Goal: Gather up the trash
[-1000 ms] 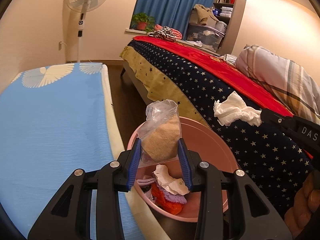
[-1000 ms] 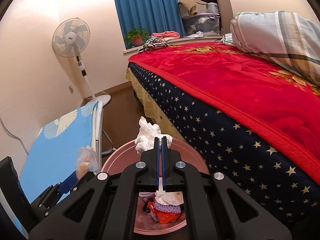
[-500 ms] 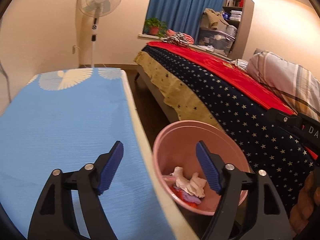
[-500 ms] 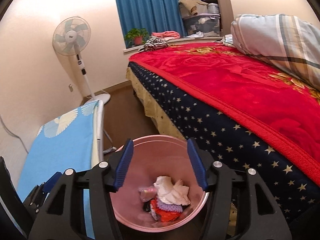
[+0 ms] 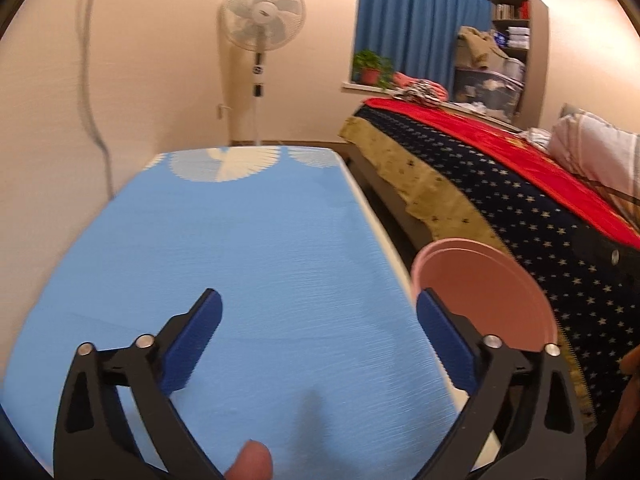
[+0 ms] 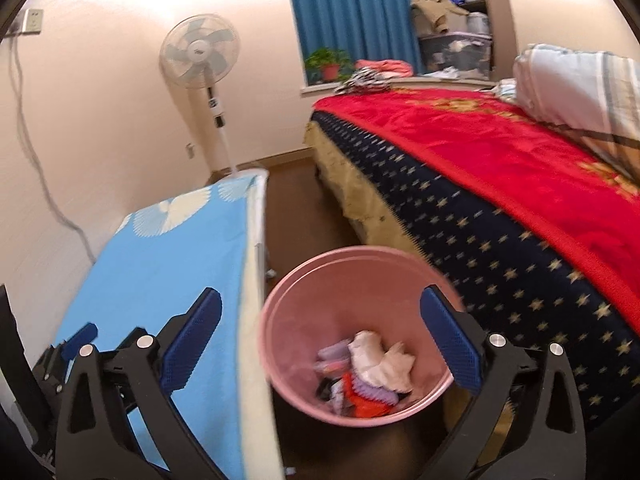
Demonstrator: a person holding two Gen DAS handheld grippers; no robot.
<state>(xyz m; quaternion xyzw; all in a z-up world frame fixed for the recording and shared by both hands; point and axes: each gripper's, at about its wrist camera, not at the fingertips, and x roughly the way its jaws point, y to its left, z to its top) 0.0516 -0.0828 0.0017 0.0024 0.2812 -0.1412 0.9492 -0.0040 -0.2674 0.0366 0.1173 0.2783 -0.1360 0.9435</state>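
left wrist view first: your left gripper has its jaws opening, already spread wide, with nothing between the blue pads; only the bare blue mattress lies under them. your thumb tip shows at the bottom edge. the pink bin sits to the right of this gripper, just off the mattress edge, its rim partly hidden behind the right finger. from here you cannot see into it.

right wrist view: your right gripper is likewise opening, jaws wide and empty. the pink bin stands on the floor almost straight ahead and below, framed between the fingers, in the gap between the mattress and the bed. crumpled white paper and some purple and orange scraps rest in its bottom. the tip of the left gripper peeks in at the lower left, over the mattress.

the relation that matters now, as i judge it: the bin is fed and both tools are free, so the next piece of trash decides the move. none shows on the mattress or on the near stretch of the bed's starred cover. the left gripper faces the mattress, the right one faces the bin and the bed side, so anything on the bed falls to your right hand.

farther off stand the fan, the potted plant on the sill, the blue curtain, and the striped pillow at the bed's far right.
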